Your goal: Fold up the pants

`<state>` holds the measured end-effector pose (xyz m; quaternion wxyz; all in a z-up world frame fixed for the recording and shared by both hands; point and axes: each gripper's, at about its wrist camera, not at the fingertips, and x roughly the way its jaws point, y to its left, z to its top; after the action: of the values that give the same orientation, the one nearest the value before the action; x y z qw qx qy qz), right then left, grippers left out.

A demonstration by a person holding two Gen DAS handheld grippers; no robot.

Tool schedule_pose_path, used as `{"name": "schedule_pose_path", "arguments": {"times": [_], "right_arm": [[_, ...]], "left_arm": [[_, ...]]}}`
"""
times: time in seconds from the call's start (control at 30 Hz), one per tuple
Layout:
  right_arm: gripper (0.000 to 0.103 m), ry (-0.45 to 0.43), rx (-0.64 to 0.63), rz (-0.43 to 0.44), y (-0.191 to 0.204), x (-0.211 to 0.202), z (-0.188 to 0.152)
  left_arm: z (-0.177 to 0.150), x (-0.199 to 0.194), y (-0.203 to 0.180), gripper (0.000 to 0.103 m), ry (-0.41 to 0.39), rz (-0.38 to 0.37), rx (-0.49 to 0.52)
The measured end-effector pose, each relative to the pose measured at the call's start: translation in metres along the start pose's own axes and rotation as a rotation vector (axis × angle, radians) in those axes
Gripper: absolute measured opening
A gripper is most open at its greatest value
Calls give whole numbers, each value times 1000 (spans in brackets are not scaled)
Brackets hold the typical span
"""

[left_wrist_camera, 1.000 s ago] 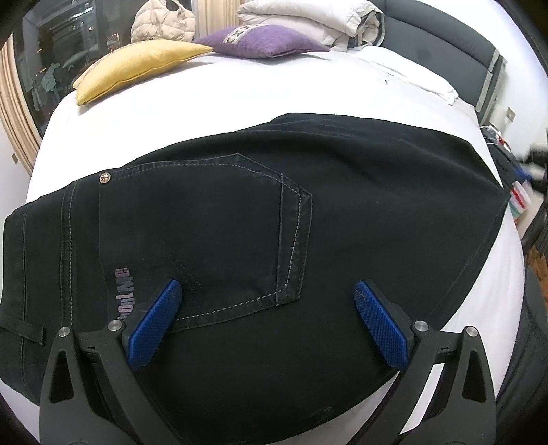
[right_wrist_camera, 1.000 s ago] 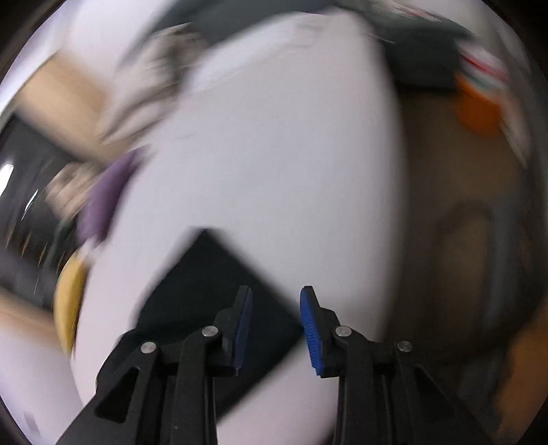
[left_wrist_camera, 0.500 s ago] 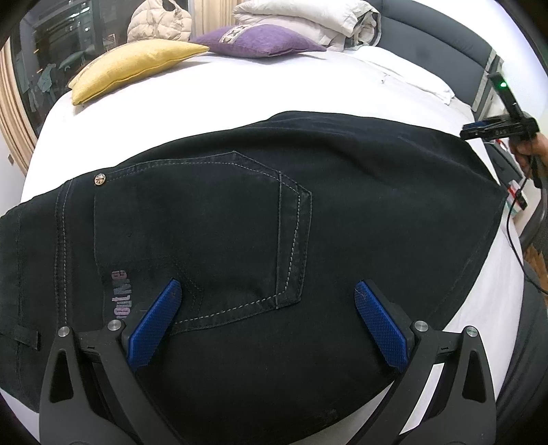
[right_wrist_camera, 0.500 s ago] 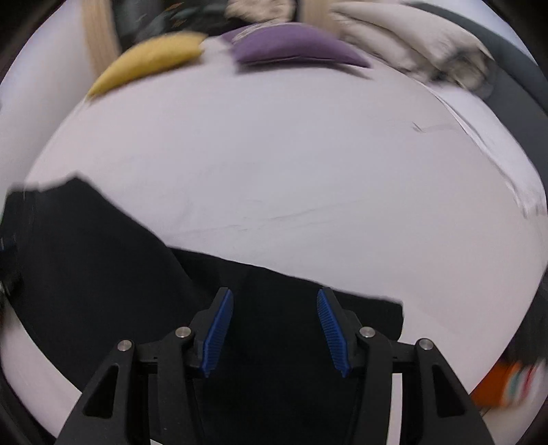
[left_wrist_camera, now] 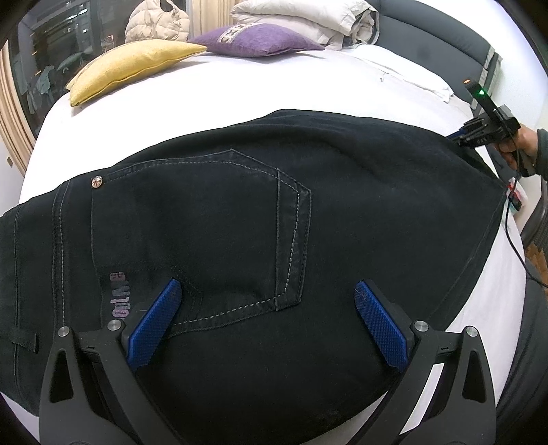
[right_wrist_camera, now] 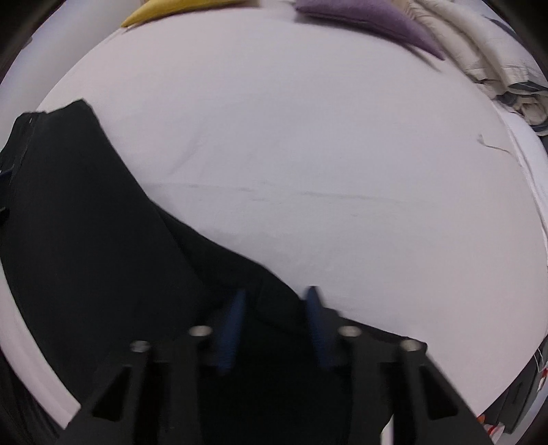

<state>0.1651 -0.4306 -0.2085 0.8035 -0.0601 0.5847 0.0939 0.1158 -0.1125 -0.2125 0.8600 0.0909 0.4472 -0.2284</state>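
Black jeans (left_wrist_camera: 260, 226) lie flat on a white bed, back pocket up, waistband to the left. My left gripper (left_wrist_camera: 267, 308) is wide open, its blue pads (left_wrist_camera: 154, 318) just above the seat of the jeans, holding nothing. In the left wrist view my right gripper (left_wrist_camera: 479, 131) is at the far right end of the jeans. In the right wrist view the right gripper (right_wrist_camera: 274, 308) is open, with its blurred pads (right_wrist_camera: 233, 325) on either side of the dark cloth (right_wrist_camera: 102, 239) at its edge. I cannot tell if they touch it.
A yellow pillow (left_wrist_camera: 133, 65), a purple pillow (left_wrist_camera: 253, 39) and a folded cream duvet (left_wrist_camera: 308, 17) lie at the bed's far side. A dark headboard (left_wrist_camera: 445, 37) is at the right. Bare white sheet (right_wrist_camera: 308, 154) stretches beyond the jeans.
My right gripper swung round from the bed's far corner to the leg end of the jeans and opened wider. The left gripper stayed nearly still.
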Motion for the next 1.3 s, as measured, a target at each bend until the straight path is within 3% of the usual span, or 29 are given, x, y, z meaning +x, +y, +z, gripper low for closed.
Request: {"name": "schedule_pose_path", "arguments": {"times": [0.07,0.13,0.23,0.3,0.33,0.37,0.4,0.5,0.57,0.63,0.67,0.73,0.77,0.83,0.87,0.93,0.97,1.03,1.1,1.13,1.17,1.2,1.3], "right_arm": [[9,-42,96,-35,-9,0,-4],[9,-70,230,-72,-22,5,-10],[9,-164,502,-48,-42,6,-24],[14,-214,593,-82,-48,6,-34],[19,-219,609,-133,-45,4,-32],[19,-209,623,-240,-47,2,-34],[14,-178,675,-409,-55,-4,-39],[16,-145,925,-445,-89,-27,-69],[19,-269,917,-333,-78,-57,-73],[19,-356,797,-194,-52,-72,-48],[19,-407,694,-62,-28,-78,-34],[21,-412,545,187,10,-67,-12],[21,-373,474,247,26,-56,-2],[21,-278,425,209,41,-26,6],[19,-248,489,174,23,-6,3],[0,-315,643,213,-15,9,-17],[0,-346,744,181,-40,11,-33],[0,-337,808,27,-52,1,-49],[0,-248,882,-258,-64,-13,-75],[0,-220,971,-308,-75,-20,-97],[15,-197,1040,-331,-81,-26,-112],[17,-198,1087,-342,-80,-41,-124],[18,-343,980,-138,-48,-72,-116]], "left_arm": [[-1,0,-1,103,-2,4,2],[-2,0,-2,103,-7,9,6],[-4,1,-2,103,-15,15,13],[-4,1,-1,103,-16,14,13],[-4,1,-1,103,-16,14,12],[-4,1,-1,103,-16,15,11],[-3,0,-1,103,-16,15,10],[-3,-6,-2,103,-28,16,7],[0,-13,0,103,-52,9,-16],[4,-17,2,103,-71,-1,-39],[5,-15,2,103,-65,0,-41],[5,-7,2,103,-30,13,-42],[4,-5,3,103,-25,18,-43],[3,-3,2,103,-21,25,-34],[2,0,2,103,-16,26,-27],[0,1,3,103,-12,21,-17],[0,1,4,103,-5,23,-13],[-2,-3,6,103,9,34,-8],[-10,-8,11,103,19,50,-13],[-15,-13,12,103,29,76,-9],[-18,-18,13,103,33,89,-7],[-21,-25,13,103,28,97,-8],[-15,-52,12,103,-58,74,-43]]}}
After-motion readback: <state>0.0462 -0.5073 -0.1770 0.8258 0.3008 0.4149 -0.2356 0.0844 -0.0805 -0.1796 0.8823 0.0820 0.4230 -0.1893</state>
